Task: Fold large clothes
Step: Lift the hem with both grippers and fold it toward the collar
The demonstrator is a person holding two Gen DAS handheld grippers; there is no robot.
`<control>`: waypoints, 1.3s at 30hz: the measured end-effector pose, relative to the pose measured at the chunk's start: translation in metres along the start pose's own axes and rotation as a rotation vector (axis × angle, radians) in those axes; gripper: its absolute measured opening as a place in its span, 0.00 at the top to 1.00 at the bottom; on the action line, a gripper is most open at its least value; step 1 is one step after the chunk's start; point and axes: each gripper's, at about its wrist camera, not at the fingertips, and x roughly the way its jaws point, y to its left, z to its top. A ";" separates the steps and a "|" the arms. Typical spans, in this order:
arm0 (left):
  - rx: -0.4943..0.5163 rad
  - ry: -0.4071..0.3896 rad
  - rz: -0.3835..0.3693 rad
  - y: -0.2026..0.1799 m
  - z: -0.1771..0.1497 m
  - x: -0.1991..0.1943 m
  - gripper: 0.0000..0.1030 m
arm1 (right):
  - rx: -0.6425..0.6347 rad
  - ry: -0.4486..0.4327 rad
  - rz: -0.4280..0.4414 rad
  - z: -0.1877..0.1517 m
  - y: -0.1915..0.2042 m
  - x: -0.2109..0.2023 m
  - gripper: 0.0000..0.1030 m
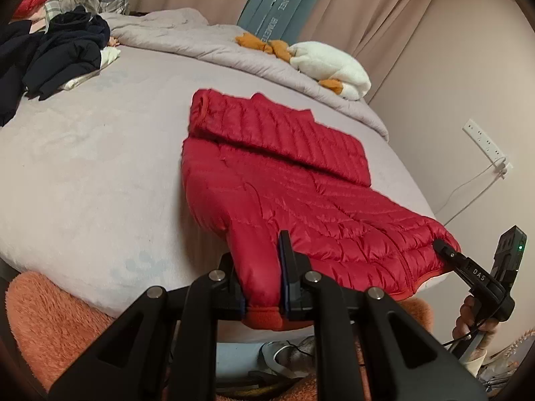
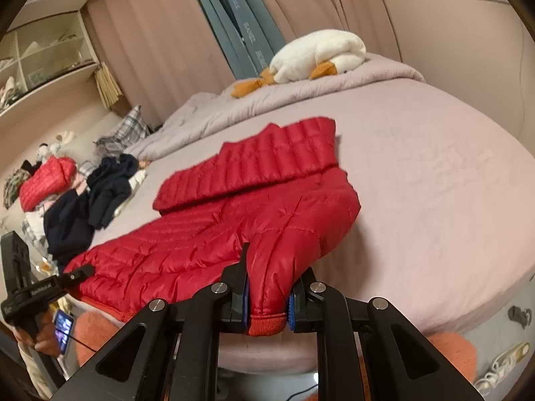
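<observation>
Two claws, each clamped on the red puffer jacket [image 1: 287, 180] | left claw [image 1: 262, 287] grips one cuffed end, right claw [image 2: 267, 297] another | jacket lies on bed [image 1: 100, 167], one sleeve apparently folded across | final folds remain

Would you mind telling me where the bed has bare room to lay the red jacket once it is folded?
Bare sheet lies between the red jacket and the dark clothes pile; more lies beyond the jacket's other side. It is crowded by the rumpled duvet and plush goose.
</observation>
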 end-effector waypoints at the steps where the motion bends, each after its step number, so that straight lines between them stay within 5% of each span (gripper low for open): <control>1: 0.000 -0.003 -0.005 0.000 0.002 -0.002 0.87 | 0.001 -0.009 0.002 0.002 0.001 -0.002 0.83; 20: 0.080 -0.152 -0.025 -0.023 0.024 -0.072 0.86 | -0.054 -0.169 0.082 0.024 0.016 -0.053 0.84; 39: 0.054 -0.137 -0.017 -0.015 0.050 -0.046 0.85 | -0.048 -0.153 0.053 0.043 0.015 -0.028 0.84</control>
